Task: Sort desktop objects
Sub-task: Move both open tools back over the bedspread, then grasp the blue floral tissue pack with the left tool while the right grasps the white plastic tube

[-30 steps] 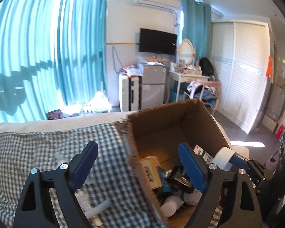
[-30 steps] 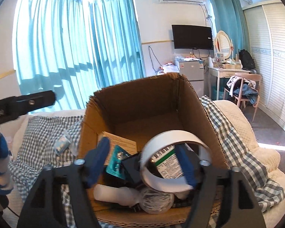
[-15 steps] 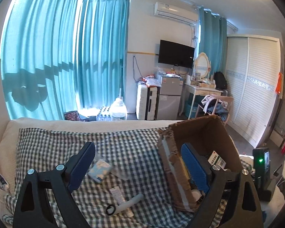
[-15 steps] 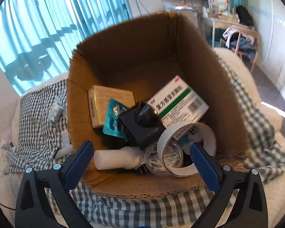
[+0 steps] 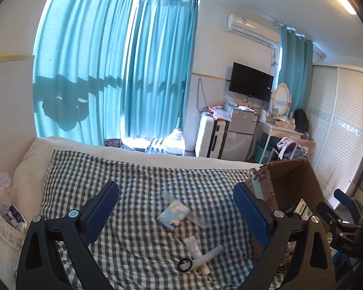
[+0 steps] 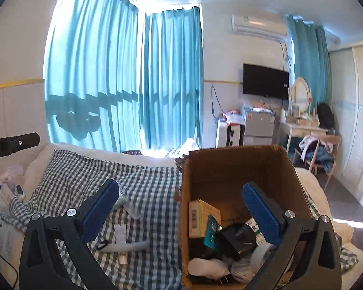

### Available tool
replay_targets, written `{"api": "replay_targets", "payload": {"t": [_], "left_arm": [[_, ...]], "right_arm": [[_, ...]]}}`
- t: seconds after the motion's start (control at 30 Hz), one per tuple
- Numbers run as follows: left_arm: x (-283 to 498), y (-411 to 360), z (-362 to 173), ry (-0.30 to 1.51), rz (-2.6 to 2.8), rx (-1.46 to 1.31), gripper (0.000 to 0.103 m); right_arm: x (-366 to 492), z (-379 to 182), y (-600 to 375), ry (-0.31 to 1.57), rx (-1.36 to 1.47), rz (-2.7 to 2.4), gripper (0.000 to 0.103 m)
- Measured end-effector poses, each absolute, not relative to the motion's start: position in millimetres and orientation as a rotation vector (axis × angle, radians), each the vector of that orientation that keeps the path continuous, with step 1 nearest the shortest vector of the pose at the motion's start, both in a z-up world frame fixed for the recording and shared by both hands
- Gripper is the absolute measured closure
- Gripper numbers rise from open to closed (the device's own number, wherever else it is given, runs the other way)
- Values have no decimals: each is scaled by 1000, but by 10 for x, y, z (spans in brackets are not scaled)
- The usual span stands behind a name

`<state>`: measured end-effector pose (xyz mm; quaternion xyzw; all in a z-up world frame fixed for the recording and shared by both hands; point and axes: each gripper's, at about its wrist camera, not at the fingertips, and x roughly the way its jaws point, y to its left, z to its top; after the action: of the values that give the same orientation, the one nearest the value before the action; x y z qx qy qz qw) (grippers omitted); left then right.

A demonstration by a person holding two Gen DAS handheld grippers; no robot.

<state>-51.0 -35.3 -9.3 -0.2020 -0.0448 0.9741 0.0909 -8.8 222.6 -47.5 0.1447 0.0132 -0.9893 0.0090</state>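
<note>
Both grippers spread wide, nothing pinched: left gripper [image 5: 176, 207], jaws just opening further, above tissue pack [image 5: 173, 214]; right gripper [image 6: 180, 209] straddling cardboard box [image 6: 239, 164] wall. White tube [image 5: 207, 258] at 5 o'clock. Could snag the checked cloth [image 5: 138, 183], dragging everything.

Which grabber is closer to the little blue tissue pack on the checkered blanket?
Left. The left gripper opens straight toward the tissue pack; the right gripper hangs off by the cardboard box.

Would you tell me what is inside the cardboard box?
The cardboard box holds a tan carton, a teal packet, a black object, white tape roll and white bottle. Anything beneath them is covered.
</note>
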Motion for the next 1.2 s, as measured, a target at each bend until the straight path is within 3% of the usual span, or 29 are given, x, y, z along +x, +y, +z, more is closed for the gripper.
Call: {"api": "replay_targets", "payload": {"t": [0.27, 0.7, 0.83, 1.17, 1.2], "left_arm": [[-545, -568, -270, -21, 3008, -534, 0], [-1124, -508, -787, 16, 2908, -646, 0], [-1457, -417, -876, 42, 2902, -694, 0], [-1885, -264, -1539, 26, 2799, -839, 0], [-1923, -245, -1607, 45, 2793, -849, 0]], "right_arm": [[-158, -698, 1822, 54, 382, -3065, 0], [-619, -1460, 1429, -35, 672, -2856, 1], [-817, -1756, 1390, -34, 802, -2822, 16], [-1225, -2352, 1435, -110, 1113, -2763, 35], [-1257, -2398, 1440, -119, 1147, -2761, 42]]}}
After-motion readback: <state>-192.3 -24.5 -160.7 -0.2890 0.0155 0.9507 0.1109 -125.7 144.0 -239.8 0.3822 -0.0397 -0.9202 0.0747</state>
